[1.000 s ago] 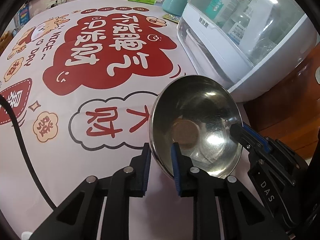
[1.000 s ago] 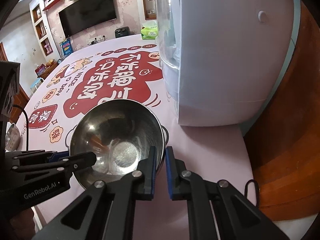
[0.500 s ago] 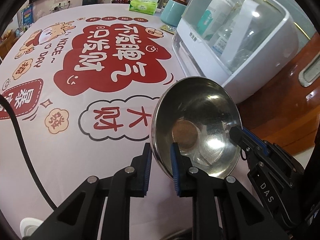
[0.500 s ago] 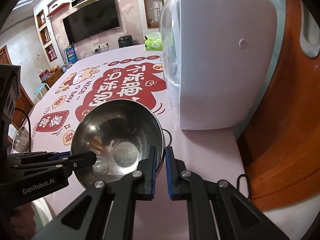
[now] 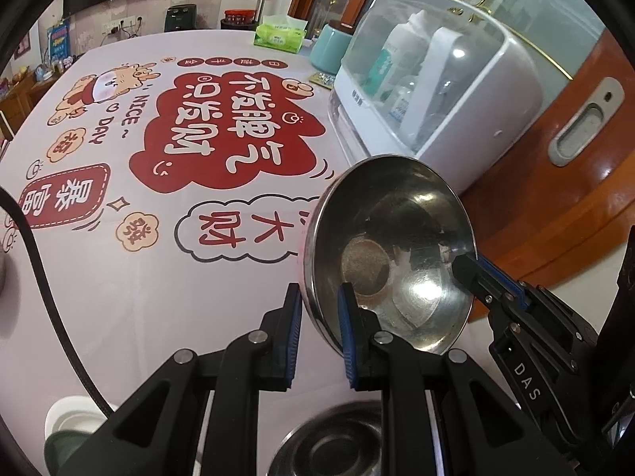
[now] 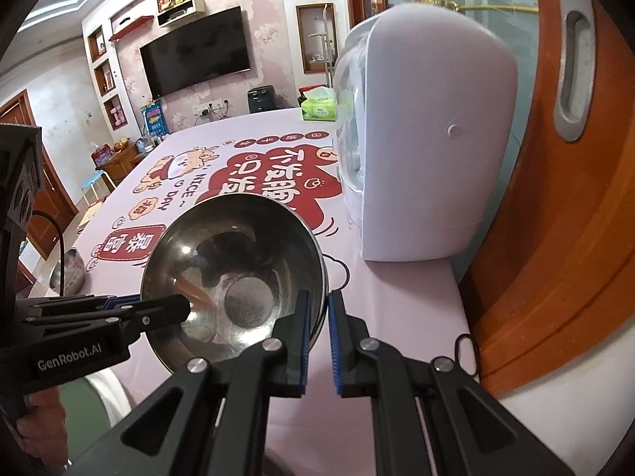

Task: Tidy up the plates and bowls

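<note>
A shiny metal bowl was held up in the air above the tabletop, near the tabletop's right edge and close to the white box with a clear lid. The bowl was tipped, so its open side faced the cameras. It was gripped on two sides of its rim. The left claw was clenched on the near rim, with one finger inside the bowl and one outside. The right claw was clenched on the other side of the rim in the same way.

The bowl was judged to be light, hard and stiff, so it would not bend or break easily. Its smooth, shiny skin was judged to be slippery, and the thin rim gave the pads only a little to bite on. The rim was the best place to be held, with one finger in and one out. If only one claw were used, the bowl could swing or slide out, so a firm squeeze would be needed.

Another metal bowl was seen low down near the front edge of the tabletop, right under the claws. A white and green dish was seen at the front left
</note>
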A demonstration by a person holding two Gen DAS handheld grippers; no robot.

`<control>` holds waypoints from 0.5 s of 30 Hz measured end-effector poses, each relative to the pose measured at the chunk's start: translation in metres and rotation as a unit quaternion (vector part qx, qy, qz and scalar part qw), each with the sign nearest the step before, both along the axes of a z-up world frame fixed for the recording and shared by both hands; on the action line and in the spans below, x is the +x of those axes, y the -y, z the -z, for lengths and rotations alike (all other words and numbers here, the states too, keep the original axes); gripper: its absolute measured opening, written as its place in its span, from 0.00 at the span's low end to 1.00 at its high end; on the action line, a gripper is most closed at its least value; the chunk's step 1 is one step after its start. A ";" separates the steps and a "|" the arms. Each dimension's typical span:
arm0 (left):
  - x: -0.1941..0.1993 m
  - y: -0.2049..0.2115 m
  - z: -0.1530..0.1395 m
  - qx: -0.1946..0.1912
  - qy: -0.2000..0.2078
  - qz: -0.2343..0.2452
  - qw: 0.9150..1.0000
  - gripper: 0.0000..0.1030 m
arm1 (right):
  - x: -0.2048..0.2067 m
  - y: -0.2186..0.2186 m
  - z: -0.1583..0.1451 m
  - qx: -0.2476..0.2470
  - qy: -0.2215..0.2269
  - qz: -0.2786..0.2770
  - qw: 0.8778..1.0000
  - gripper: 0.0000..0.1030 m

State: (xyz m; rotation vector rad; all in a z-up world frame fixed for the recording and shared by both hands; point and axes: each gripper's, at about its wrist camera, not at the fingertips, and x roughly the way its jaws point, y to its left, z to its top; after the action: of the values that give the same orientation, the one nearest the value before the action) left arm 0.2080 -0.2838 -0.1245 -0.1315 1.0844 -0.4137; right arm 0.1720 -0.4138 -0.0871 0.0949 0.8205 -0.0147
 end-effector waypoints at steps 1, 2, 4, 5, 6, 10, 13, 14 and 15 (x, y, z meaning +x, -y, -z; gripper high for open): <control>-0.003 -0.001 -0.002 -0.001 0.002 0.000 1.000 0.16 | -0.003 0.000 -0.002 0.000 0.002 -0.001 1.000 0.08; -0.008 -0.002 -0.005 -0.002 0.003 0.000 1.000 0.16 | -0.007 0.000 -0.005 -0.001 0.005 -0.002 1.000 0.08; -0.015 -0.002 -0.009 -0.002 0.005 0.001 1.000 0.16 | -0.015 -0.002 -0.010 -0.002 0.010 -0.005 1.000 0.08; -0.021 -0.003 -0.012 -0.003 0.008 0.001 1.000 0.16 | -0.018 -0.004 -0.012 -0.003 0.013 -0.006 1.000 0.08; -0.025 -0.003 -0.014 -0.003 0.009 0.002 1.000 0.16 | -0.022 -0.004 -0.014 -0.004 0.015 -0.007 1.000 0.08; -0.042 -0.005 -0.023 -0.003 0.017 0.007 1.000 0.16 | -0.037 -0.007 -0.021 -0.006 0.017 -0.011 1.000 0.08; -0.055 -0.006 -0.027 -0.002 0.021 0.011 1.000 0.16 | -0.052 -0.007 -0.025 -0.005 0.020 -0.013 1.000 0.09; -0.060 -0.007 -0.028 -0.002 0.021 0.012 1.000 0.16 | -0.059 -0.008 -0.028 -0.005 0.021 -0.014 1.000 0.09; -0.064 -0.007 -0.029 -0.002 0.021 0.013 1.000 0.16 | -0.064 -0.008 -0.029 -0.004 0.021 -0.015 1.000 0.09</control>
State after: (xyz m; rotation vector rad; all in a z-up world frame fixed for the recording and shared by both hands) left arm 0.1443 -0.2772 -0.0957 -0.1120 1.0439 -0.4416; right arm 0.1077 -0.4061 -0.0582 0.0757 0.7800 0.0126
